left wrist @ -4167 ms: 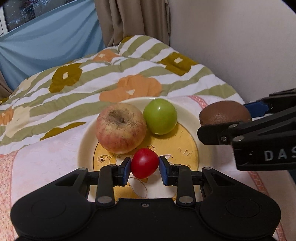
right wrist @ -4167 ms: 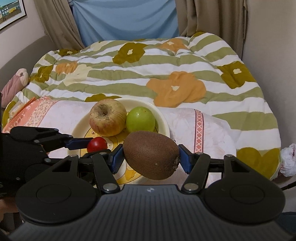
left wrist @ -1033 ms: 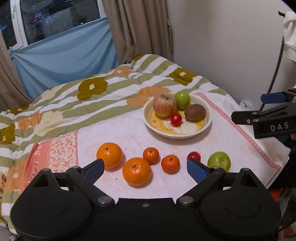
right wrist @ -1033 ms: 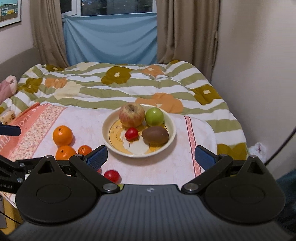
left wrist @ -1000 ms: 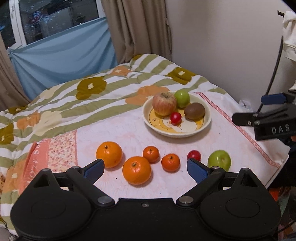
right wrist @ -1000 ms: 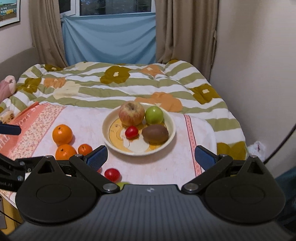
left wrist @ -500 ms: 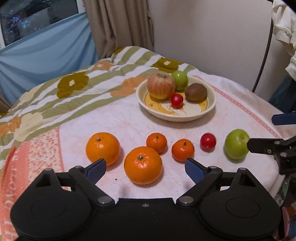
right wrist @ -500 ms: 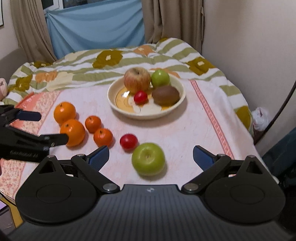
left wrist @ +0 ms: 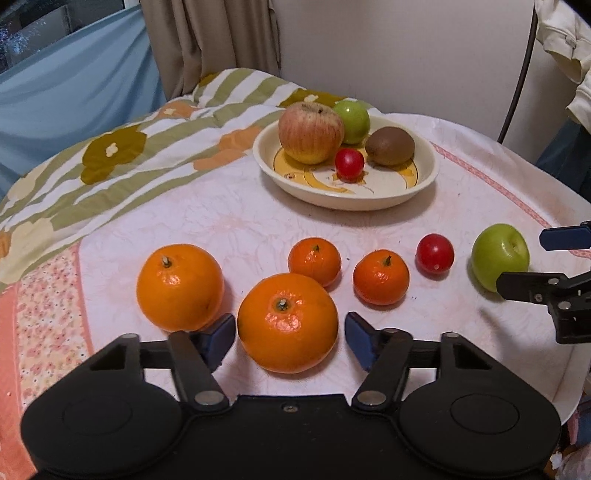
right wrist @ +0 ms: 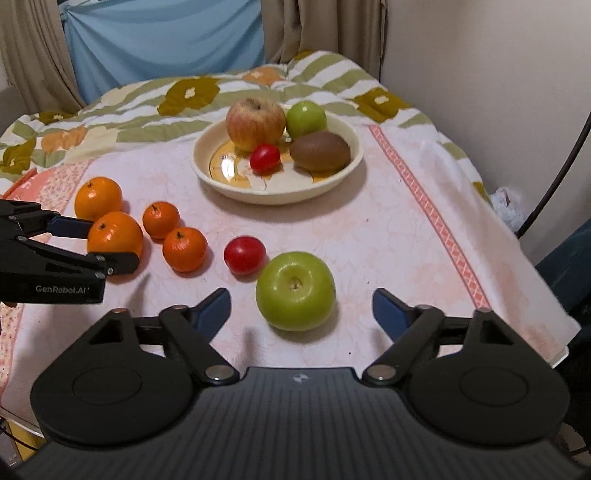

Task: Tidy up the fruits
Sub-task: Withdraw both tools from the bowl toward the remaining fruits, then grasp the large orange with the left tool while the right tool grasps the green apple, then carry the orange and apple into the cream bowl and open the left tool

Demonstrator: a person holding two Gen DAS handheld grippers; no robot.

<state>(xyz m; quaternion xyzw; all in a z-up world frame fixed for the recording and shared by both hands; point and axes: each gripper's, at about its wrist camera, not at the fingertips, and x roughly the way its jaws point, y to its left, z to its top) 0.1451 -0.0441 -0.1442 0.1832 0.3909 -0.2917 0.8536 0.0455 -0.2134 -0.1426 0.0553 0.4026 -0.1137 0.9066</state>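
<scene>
A bed with a striped, flowered quilt (right wrist: 155,107) stood against a plain white wall (left wrist: 388,55). Beige curtains (left wrist: 207,40) hung at its far end, beside a blue cloth (right wrist: 162,40) under the dark window (left wrist: 55,22). A pale pink cloth (right wrist: 369,229) covered the near part.

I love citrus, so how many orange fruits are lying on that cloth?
4, all in front of the bowl: a large orange at left, another large orange between the left gripper's fingers, and two small mandarins behind it.
</scene>
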